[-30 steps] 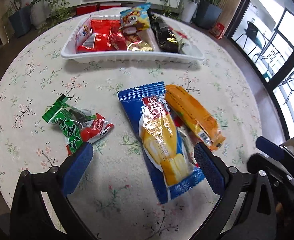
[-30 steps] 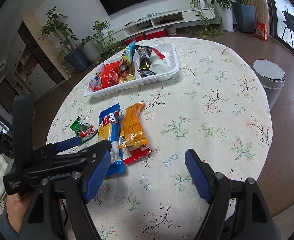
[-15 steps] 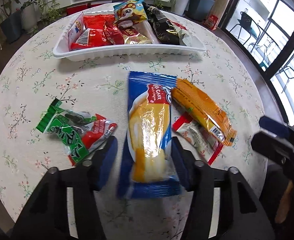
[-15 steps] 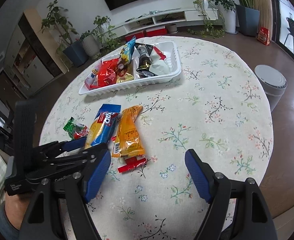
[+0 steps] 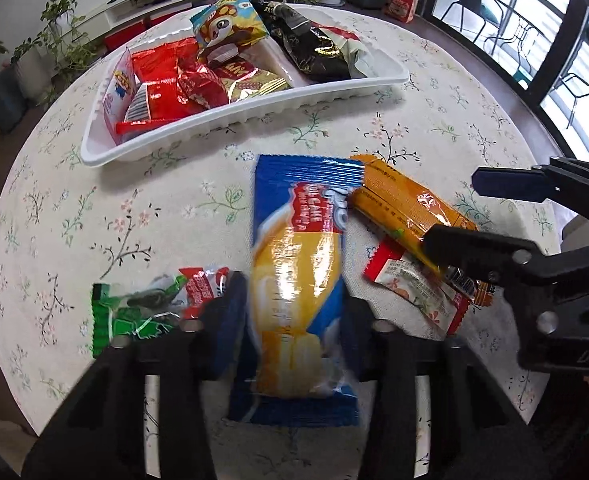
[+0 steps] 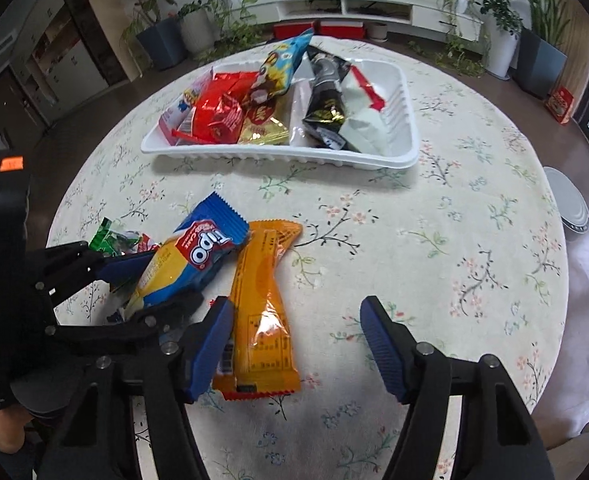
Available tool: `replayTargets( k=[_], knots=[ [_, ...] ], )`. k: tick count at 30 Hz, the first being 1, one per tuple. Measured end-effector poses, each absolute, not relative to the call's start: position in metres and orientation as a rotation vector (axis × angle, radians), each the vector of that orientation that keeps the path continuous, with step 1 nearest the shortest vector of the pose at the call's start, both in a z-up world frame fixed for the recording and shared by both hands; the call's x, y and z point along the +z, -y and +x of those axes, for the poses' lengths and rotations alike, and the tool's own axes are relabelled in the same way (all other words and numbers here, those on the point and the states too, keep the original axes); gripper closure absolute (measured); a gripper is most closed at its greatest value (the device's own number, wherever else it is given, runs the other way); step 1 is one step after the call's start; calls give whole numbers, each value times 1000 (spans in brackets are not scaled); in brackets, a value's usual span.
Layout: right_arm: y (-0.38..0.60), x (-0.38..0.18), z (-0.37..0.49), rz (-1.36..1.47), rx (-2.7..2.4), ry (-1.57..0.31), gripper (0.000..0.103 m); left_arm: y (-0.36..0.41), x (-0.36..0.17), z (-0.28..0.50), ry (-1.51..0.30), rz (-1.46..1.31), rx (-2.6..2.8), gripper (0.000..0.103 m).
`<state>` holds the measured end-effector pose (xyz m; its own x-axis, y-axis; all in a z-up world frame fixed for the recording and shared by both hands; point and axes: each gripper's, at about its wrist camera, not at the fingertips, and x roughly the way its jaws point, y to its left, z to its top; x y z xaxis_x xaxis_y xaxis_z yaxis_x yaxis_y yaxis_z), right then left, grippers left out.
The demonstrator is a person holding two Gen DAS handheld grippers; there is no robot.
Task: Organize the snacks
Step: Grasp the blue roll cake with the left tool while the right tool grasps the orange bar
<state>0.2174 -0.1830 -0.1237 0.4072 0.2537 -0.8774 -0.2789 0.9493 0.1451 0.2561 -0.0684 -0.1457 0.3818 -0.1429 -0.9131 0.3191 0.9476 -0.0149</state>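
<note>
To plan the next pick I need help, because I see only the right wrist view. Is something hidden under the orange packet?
Observer: Yes. The left wrist view shows a red-and-white sachet lying partly under the orange packet.
Operator: Does the left gripper have the blue cake packet from both sides?
Observer: Yes. The jaws of the left gripper have just been closing, and both pads press on the sides of the blue cake packet.
Operator: Is the green packet caught in it too?
Observer: No. The green packet lies outside the jaws, right beside one finger. I cannot tell whether it touches the finger.
</note>
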Motion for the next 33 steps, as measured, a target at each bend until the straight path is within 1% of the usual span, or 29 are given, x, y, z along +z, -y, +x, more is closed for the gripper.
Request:
replayTargets(
  k=[2, 3, 5, 10, 13, 15, 16, 18, 25, 33],
  knots=[
    [175, -126, 221, -54, 358, -1115, 34, 64, -146, 257, -1140, 164, -311, 76],
    [171, -129, 222, -63, 365, -1125, 38, 62, -145, 257, -1137, 164, -314, 76],
    [165, -136, 228, -72, 372, -1153, 41, 59, -144, 253, -1132, 167, -321, 77],
    [157, -144, 234, -90, 377, -1182, 47, 48, -142, 240, -1116, 132, -330, 77],
    [157, -144, 237, -100, 379, -1191, 54, 37, -139, 231, -1103, 98, -330, 78],
    [159, -144, 239, -91, 381, -1203, 62, 31, -137, 227, -1100, 76, -338, 78],
    [159, -144, 241, -95, 383, -1211, 63, 29, -136, 225, -1099, 66, -343, 78],
    [157, -144, 241, -110, 381, -1217, 67, 27, -136, 221, -1099, 54, -350, 78],
    [158, -140, 228, -79, 392, -1184, 75, 19, -130, 205, -1079, -23, -376, 78],
    [193, -122, 209, 106, 361, -1075, 75, 2, -116, 194, -1044, -137, -401, 78]
  ],
)
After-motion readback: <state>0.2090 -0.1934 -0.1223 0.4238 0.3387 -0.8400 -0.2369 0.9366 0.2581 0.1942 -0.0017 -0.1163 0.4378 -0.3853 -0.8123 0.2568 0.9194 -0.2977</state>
